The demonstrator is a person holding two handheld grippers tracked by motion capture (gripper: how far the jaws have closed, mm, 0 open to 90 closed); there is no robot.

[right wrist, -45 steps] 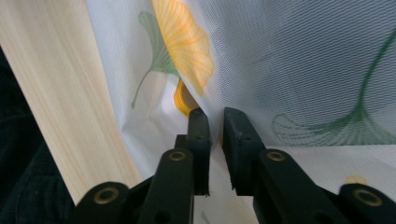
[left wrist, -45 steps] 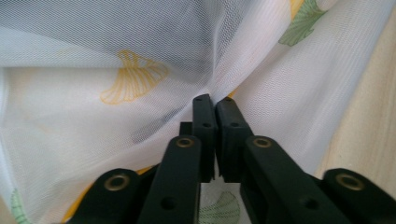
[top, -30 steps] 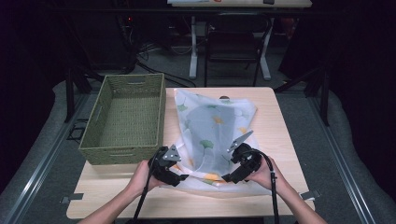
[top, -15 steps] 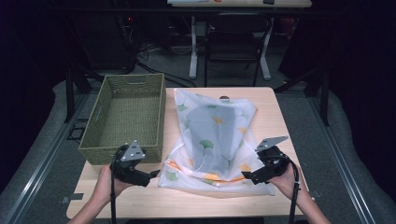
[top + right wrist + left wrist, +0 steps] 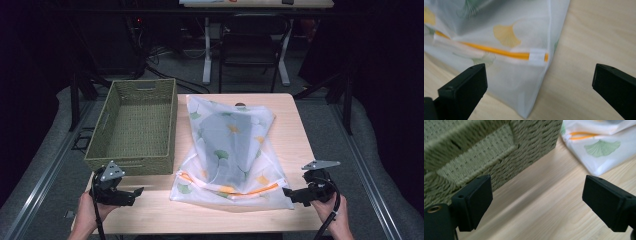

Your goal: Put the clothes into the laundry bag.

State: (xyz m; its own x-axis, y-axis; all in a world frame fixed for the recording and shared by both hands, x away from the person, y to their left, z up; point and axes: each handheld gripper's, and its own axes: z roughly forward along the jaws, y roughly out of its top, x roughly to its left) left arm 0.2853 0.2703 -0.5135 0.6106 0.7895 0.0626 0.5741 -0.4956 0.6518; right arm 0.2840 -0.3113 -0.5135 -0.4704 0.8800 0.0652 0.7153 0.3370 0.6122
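Two claws: left claw (image 5: 134, 192) and right claw (image 5: 288, 192), both released, jaws just opening, nothing between them.
Bag (image 5: 231, 150): flat at the tabletop's (image 5: 295, 130) centre, likely spread for folding.
Basket (image 5: 135, 125): at 10 o'clock, probably the bag's destination.

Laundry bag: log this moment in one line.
laundry bag flat on table | left claw open | right claw open | basket left of bag

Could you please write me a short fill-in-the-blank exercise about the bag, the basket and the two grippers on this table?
1. The woven basket stands to the ____ of the mesh bag in the high view.
2. The bag's zipper is coloured ____.
3. The jaws of the left gripper and the right gripper stand ____.

Missing words: left; orange; open
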